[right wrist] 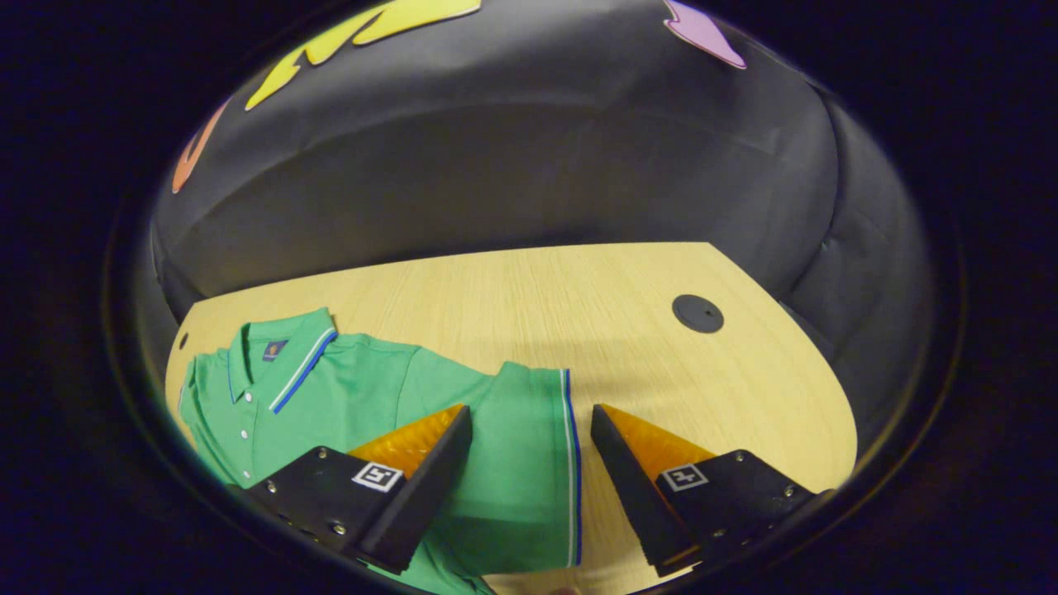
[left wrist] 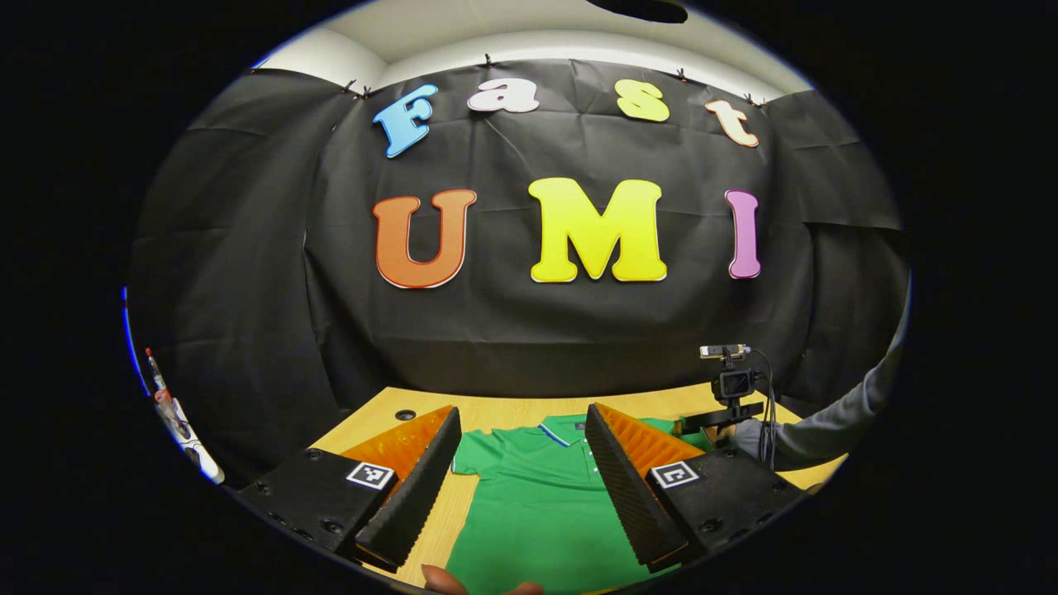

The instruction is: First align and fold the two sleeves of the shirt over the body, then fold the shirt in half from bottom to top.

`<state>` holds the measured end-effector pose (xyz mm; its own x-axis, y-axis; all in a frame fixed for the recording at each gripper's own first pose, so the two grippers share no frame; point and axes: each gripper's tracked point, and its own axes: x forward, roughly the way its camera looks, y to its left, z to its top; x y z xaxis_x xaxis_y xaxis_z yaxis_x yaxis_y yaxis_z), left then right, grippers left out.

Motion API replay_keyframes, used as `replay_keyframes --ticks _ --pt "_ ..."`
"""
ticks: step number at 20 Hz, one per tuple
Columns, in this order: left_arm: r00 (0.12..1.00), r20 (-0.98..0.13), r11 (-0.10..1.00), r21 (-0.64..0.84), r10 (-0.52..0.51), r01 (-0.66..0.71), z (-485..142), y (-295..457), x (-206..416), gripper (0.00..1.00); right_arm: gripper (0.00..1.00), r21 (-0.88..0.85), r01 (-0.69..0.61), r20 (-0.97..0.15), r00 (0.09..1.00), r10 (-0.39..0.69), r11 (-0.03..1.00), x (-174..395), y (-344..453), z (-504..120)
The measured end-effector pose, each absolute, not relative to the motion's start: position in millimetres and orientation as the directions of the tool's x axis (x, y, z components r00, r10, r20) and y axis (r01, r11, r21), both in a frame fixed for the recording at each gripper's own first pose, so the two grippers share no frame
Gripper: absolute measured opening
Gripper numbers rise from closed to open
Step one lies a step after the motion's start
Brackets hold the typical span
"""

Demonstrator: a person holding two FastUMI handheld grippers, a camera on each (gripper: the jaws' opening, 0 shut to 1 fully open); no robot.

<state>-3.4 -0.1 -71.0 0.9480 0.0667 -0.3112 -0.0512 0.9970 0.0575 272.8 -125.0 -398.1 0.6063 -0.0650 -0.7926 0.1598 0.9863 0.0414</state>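
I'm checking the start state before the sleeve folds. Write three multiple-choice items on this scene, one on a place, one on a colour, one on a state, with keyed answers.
1. Where does the short sleeve with the blue and white striped cuff lie?
A. between the right tool's fingers
B. folded over the collar
C. hanging off the table

2. What colour is the short-sleeved polo shirt?
A. red
B. green
C. white

3. How does the right tool stand?
A. shut on the sleeve
B. shut on the collar
C. open

Answers: 1 A, the right gripper view shows the cuff in the gap between its fingers, flat on the light wooden table. 2 B, both views show green cloth. 3 C, its fingers stand wide apart, pressing nothing.
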Motion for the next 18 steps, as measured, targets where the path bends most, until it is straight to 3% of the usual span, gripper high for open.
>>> replay_keyframes --ticks 1,2,3,6,7,8,9,18 --pt "0.946 -0.317 0.997 0.052 0.069 -0.056 -73 1 -4 0.97 0.97 0.035 0.163 -0.794 0.604 -0.072 0.986 272 -125 -397" --pt "0.944 -0.323 0.997 0.046 0.071 -0.06 -75 1 -5 0.97 0.86 0.036 0.163 -0.802 0.594 -0.068 0.986 270 -122 -397" --pt "0.942 -0.329 0.997 0.04 0.073 -0.063 -78 1 -5 0.97 0.81 0.045 0.159 -0.803 0.593 -0.059 0.986 270 -119 -396" --pt "0.935 -0.346 0.997 0.031 0.076 -0.07 -82 2 -7 0.97 0.27 0.095 0.174 -0.811 0.585 -0.025 0.98 269 -107 -394" --pt "0.935 -0.347 0.997 0.03 0.077 -0.071 -83 4 -7 0.97 0.27 0.096 0.182 -0.804 0.594 -0.031 0.979 272 -108 -392" --pt "0.934 -0.348 0.997 0.03 0.079 -0.073 -83 5 -8 0.97 0.1 0.1 0.179 -0.803 0.595 -0.027 0.979 271 -106 -390" --pt "0.933 -0.35 0.997 0.03 0.081 -0.076 -83 6 -9 0.97 0.01 0.091 0.176 -0.804 0.593 -0.031 0.98 270 -105 -393" --pt "0.925 -0.369 0.995 0.018 0.093 -0.094 -89 13 -12 0.97 0.01 0.112 0.136 -0.807 0.591 0.01 0.984 266 -92 -387"
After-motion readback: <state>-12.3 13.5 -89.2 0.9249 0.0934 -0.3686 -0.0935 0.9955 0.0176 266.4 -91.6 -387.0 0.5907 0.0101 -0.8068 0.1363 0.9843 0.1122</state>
